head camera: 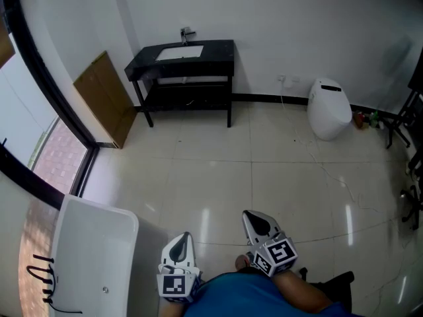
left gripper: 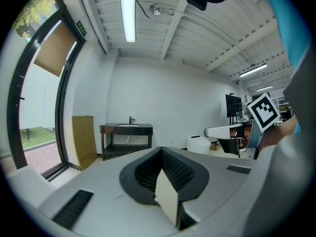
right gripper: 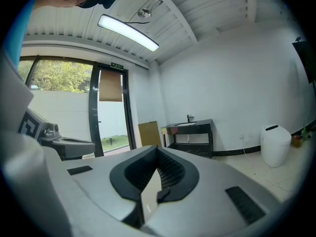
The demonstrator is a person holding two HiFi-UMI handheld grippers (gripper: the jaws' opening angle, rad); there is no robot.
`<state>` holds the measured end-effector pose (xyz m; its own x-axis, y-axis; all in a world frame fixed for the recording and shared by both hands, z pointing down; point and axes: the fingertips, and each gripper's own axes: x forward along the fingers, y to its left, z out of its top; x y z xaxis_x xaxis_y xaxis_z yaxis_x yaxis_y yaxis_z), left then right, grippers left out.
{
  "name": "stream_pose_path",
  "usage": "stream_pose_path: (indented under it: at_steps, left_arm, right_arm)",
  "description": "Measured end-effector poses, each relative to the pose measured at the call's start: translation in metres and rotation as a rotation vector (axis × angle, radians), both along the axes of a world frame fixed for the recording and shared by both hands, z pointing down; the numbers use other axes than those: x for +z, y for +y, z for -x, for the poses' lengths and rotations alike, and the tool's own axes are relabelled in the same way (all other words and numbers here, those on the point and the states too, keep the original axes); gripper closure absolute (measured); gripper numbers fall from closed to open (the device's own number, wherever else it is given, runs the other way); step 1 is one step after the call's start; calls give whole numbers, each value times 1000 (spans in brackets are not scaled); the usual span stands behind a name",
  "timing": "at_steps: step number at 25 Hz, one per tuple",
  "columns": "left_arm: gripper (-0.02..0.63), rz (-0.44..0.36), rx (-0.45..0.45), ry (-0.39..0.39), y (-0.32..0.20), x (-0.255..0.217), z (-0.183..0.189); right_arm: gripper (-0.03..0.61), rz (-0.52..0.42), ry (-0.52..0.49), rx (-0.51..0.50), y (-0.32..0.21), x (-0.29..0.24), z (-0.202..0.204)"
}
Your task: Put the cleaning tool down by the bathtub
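Note:
The white bathtub [head camera: 99, 211] fills the lower left of the head view, with a black wire rack [head camera: 42, 279] hooked on its far side. I see no cleaning tool in any view. My left gripper [head camera: 183, 238] hovers just right of the tub's corner, its jaws together with nothing between them. My right gripper [head camera: 249, 215] is beside it, a little further right, also shut and empty. In the left gripper view the closed jaws [left gripper: 162, 153] point across the room at the black washstand [left gripper: 126, 130]. The right gripper view shows its shut jaws [right gripper: 157, 153] facing the same way.
A black washstand [head camera: 186, 57] with a sink stands at the far wall. A brown board [head camera: 106, 98] leans by the black-framed glass door [head camera: 46, 78]. A white toilet [head camera: 329, 107] is at the right, black stand legs [head camera: 404, 125] beyond it. Glossy tiled floor lies between.

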<state>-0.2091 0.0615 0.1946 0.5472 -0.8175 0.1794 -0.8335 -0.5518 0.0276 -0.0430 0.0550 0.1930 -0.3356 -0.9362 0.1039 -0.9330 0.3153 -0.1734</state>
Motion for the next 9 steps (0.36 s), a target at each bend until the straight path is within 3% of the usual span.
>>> stream_pose_path:
  at_steps: [9]
  left_arm:
    - [617,19,-5,0,-6,4,13]
  right_arm:
    - [595,14,-1,-12,-8,6,13]
